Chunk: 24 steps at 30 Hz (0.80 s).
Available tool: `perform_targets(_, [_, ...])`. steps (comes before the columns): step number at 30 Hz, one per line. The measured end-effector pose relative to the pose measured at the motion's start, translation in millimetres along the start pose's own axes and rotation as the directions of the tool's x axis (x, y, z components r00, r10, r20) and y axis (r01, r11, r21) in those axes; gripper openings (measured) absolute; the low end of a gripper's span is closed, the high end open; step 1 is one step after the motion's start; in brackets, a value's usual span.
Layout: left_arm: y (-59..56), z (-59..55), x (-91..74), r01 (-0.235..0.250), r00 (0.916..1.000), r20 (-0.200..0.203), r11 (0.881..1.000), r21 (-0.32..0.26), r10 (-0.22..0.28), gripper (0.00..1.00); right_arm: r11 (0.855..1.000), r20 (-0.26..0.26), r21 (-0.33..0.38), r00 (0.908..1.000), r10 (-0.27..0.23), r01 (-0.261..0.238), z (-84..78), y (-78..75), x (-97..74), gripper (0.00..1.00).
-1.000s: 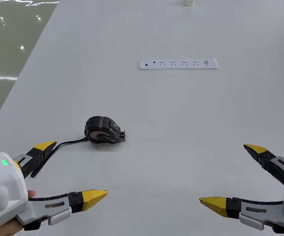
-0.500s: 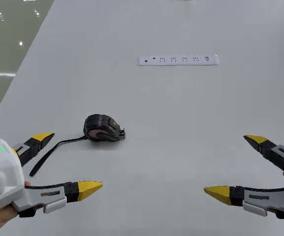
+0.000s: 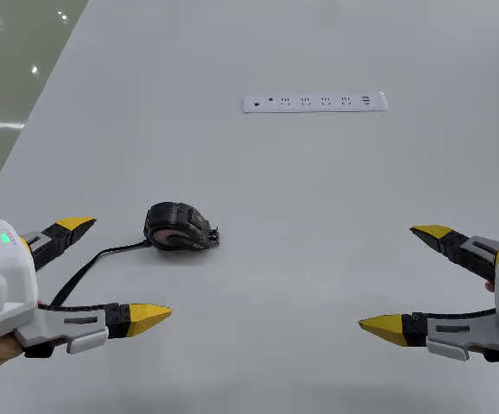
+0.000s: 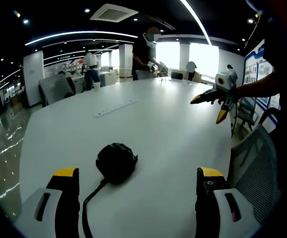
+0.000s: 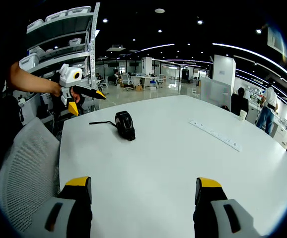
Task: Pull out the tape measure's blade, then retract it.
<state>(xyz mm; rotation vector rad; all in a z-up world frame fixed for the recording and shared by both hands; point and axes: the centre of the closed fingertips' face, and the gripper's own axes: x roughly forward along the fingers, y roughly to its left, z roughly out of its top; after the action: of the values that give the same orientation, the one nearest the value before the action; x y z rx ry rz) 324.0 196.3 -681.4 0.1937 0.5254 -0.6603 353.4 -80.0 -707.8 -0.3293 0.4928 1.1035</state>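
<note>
On the white table (image 3: 318, 216) in front of you, in the head view, a black tape measure (image 3: 179, 227) lies left of centre. A thin black strap (image 3: 94, 263) trails from its left side toward you. A small tab sticks out at the right end of the case, too small to make out in detail.

Your left gripper (image 3: 125, 266) is at the lower left, near the tape measure but not touching it. Its yellow-tipped jaws are spread wide apart and hold nothing, and the strap runs toward the gap between them. In the left gripper view the tape measure lies on the table just ahead, between the two jaw tips and slightly left of centre.

Your right gripper (image 3: 392, 277) is at the lower right, well apart from the tape measure. Its yellow-tipped jaws are also spread wide and empty, over bare table. In the right gripper view the tape measure is farther off, to the upper left, with your left gripper beyond it.

A long white power strip (image 3: 315, 103) lies across the table on the far side, well beyond the tape measure.

A grey mesh chair (image 5: 27, 163) stands at the table's edge in the right gripper view, with a metal shelf rack (image 5: 64, 29) behind it. In the left gripper view, people (image 4: 146, 52) stand at the far end of the table.
</note>
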Motion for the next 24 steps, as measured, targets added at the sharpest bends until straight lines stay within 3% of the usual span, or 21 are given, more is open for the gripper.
perform_targets(12, [17.3,-0.9,13.4,0.06,0.9964,-0.063,0.997,0.057,-0.057,0.91,0.995,-0.023,-0.063,0.9964,0.081,-0.083,9.6,-9.3,24.1,0.79])
perform_targets(24, [24.0,-1.6,23.7,0.121,0.9876,-0.113,0.987,0.104,-0.109,0.85,0.98,-0.061,-0.117,0.9865,0.152,-0.158,18.0,-10.6,42.9,0.72])
